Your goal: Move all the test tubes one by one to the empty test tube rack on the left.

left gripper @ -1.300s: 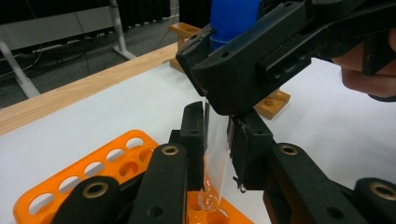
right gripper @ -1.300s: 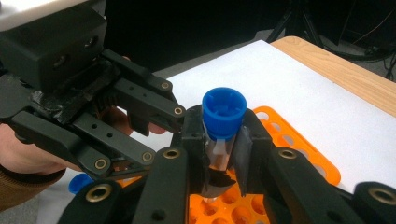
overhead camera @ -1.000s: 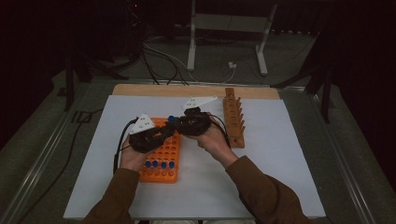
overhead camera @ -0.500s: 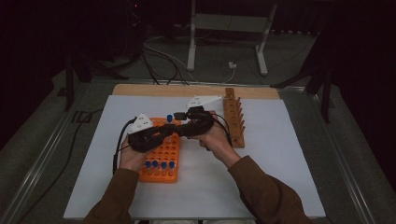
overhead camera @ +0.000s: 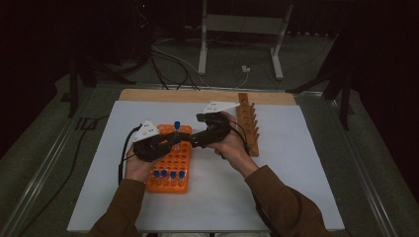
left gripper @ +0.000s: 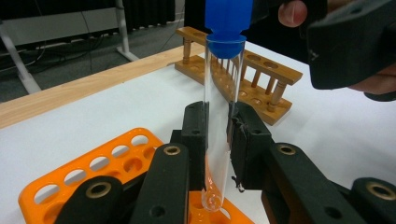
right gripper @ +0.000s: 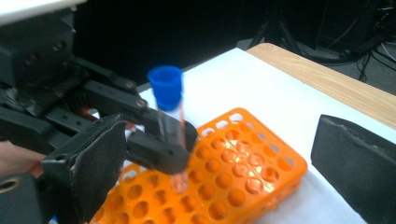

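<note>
left gripper view showed the left gripper (left gripper: pixel 217 130) clamped on an upright blue-capped tube (left gripper: pixel 219 107) above the orange rack (left gripper: pixel 116 158), presumably presenting it to the wide-open, empty right gripper (right gripper: pixel 224 158).

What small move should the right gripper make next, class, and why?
Probably close on the blue cap. The left gripper clamps the clear tube upright above the orange rack, and the right gripper's jaws stand open on either side of that tube, gripping nothing.
</note>
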Tool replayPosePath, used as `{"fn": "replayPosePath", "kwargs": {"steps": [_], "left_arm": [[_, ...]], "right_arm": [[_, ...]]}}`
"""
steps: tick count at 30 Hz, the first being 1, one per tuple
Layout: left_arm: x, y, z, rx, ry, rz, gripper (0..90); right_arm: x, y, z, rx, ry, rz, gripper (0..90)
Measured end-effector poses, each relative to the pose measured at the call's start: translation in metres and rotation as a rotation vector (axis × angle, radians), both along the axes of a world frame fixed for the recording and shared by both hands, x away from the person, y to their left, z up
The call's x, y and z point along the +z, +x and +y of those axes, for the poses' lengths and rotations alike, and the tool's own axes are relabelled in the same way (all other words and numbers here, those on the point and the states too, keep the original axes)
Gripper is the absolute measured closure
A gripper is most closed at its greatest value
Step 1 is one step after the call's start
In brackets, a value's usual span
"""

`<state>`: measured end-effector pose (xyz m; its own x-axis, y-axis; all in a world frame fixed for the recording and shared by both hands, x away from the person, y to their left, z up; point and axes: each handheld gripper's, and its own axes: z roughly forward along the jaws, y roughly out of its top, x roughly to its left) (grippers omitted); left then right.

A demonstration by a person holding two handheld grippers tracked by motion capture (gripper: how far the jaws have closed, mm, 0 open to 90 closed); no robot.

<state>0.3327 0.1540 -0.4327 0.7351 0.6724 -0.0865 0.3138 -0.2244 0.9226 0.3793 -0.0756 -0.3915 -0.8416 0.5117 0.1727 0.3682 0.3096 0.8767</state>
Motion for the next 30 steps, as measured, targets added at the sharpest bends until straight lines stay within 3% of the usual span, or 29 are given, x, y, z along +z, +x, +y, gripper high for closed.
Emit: {"fn": "replayPosePath", "kwargs": {"steps": [6, 19, 30], "left_arm": [[-0.001, -0.003, 0.004, 0.007, -0.014, 0.003, 78.2], [-0.001, -0.015, 0.012, 0.017, -0.033, 0.001, 78.2], [0.000, -0.032, 0.026, 0.046, -0.051, -0.006, 78.2]], "right_arm": [[-0.005, -0.002, -0.020, -0.037, -0.010, -0.015, 0.5], [-0.004, -0.010, -0.081, -0.162, 0.045, -0.041, 0.4], [-0.011, -0.017, -0.116, -0.234, 0.018, -0.069, 0.4]]}}
